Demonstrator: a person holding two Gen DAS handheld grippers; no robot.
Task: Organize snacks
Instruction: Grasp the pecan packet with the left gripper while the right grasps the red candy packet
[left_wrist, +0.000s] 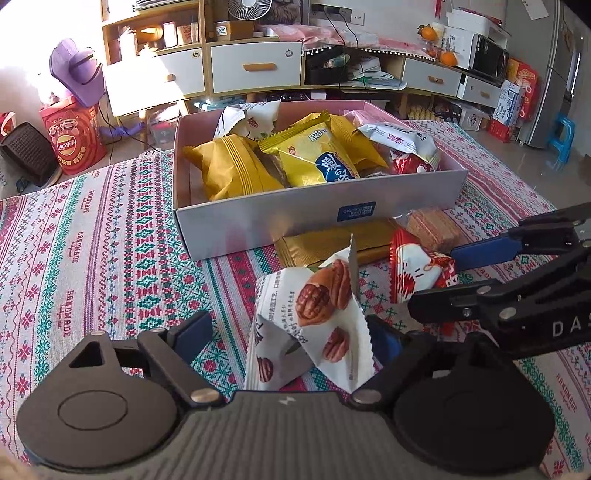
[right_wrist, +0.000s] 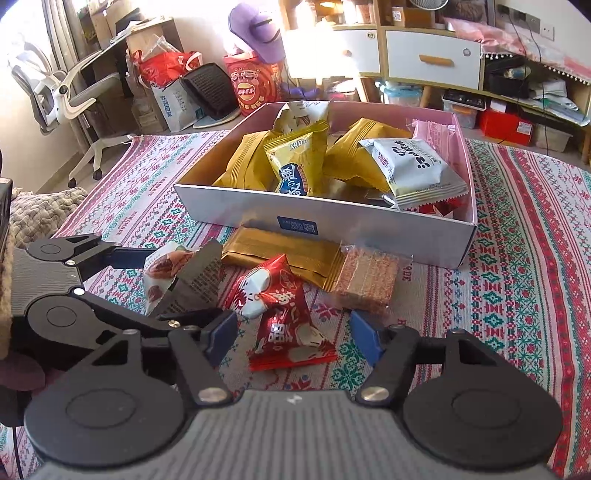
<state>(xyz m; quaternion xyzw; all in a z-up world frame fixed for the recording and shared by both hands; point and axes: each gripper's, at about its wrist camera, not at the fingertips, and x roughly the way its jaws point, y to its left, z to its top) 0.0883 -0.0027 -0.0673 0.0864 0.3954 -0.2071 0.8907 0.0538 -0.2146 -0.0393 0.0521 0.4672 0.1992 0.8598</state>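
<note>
The left claw (left_wrist: 291, 336) stood spread around a white crinkled pecan-print snack packet (left_wrist: 314, 325) lying on the striped, patterned woven cloth of the worktop (left_wrist: 110, 258), its blue pads (left_wrist: 192, 332) not visibly pressing the wrapper. Just right of it, the right claw (right_wrist: 295, 332) hung released over a red-and-white foil snack packet (right_wrist: 280, 314), pads clear on both sides. Behind these lay a flat gold foil packet (right_wrist: 280, 254) and a clear-wrapped brown wafer block (right_wrist: 369, 280), both near the front wall of a white open cardboard box (right_wrist: 369, 229). The box held yellow packets (right_wrist: 295, 162) and a white packet (right_wrist: 413, 166).
</note>
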